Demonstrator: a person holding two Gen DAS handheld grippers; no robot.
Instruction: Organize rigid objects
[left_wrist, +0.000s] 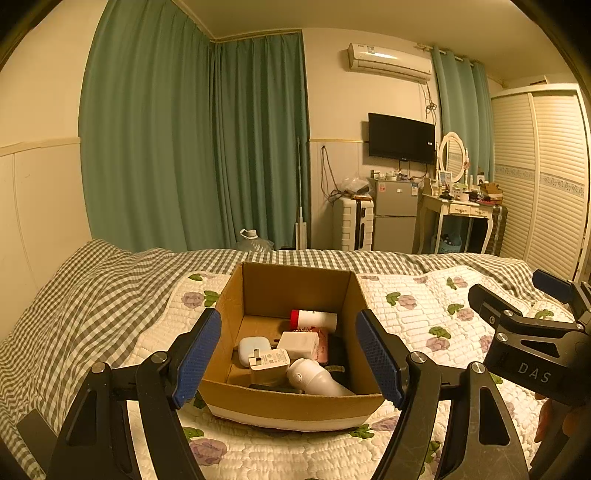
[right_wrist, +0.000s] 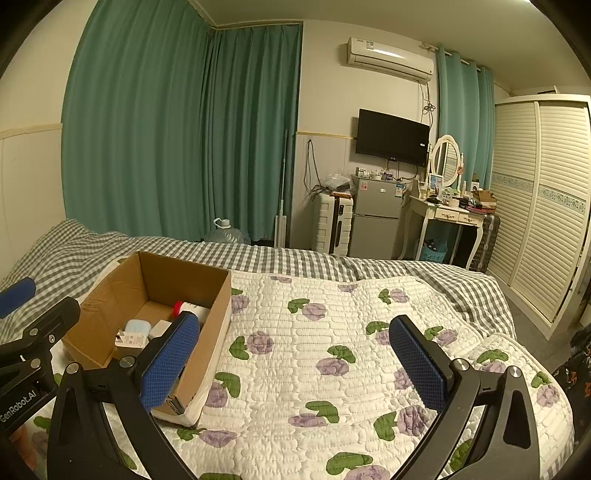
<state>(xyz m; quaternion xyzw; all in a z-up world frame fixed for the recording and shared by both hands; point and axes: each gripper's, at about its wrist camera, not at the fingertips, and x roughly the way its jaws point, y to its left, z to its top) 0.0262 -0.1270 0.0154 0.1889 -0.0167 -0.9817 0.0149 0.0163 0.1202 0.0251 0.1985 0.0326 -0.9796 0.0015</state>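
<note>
Left gripper (left_wrist: 290, 360): jaws spread wide, nothing between the blue pads (left_wrist: 197, 356). It sits low centre in the left wrist view, aimed straight into the cardboard box (left_wrist: 295, 404), the 2 fingers framing the box's side walls. Likely held back and square on like this to check the contents or line up another reach; that is a judgement.

Right gripper (right_wrist: 295, 363): also wide open and empty, low in the right wrist view, over bare floral quilt (right_wrist: 295, 332). Nothing loose shows on the quilt ahead of it, which suggests little is left to collect.

Box stands upright on the quilt, flaps open, lower centre of the left view and lower left of the right view. Inside, packed close: white charger plug (left_wrist: 269, 363) near the front, a white rounded bottle (left_wrist: 314, 376) lying on its side to its right, a pale blue case (left_wrist: 251, 349) to its left, a white cube adapter (left_wrist: 299, 343) behind, a red-capped white tube (left_wrist: 314, 319) lying toward the back wall. A dark item on the right is too shadowed to name.

Beyond: checked sheet (left_wrist: 92, 295) along the left and far edge.
</note>
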